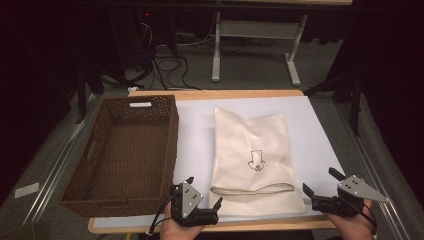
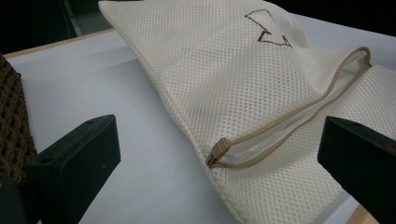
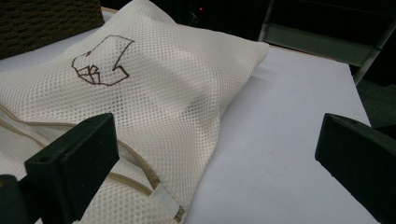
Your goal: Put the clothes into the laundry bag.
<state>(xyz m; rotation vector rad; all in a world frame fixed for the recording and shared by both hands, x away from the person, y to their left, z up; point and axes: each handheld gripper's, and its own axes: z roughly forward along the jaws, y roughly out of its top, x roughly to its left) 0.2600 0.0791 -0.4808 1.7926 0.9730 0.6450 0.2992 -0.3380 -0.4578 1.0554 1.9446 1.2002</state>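
One mesh laundry bag [image 1: 252, 157] is lying unzipped along the table's near edge; both the left gripper [image 1: 205, 202] and right gripper [image 1: 320, 189] are flanking its corners, spread and holding nothing, with the wicker basket [image 1: 125, 150] waiting empty at the left edge.

This looks like a lab or test room. Black cables [image 1: 170, 62] lie tangled on the grey floor [image 1: 250, 70], a metal stand [image 1: 255, 35] waits behind the table [image 1: 215, 94], and dark curtains hang around.
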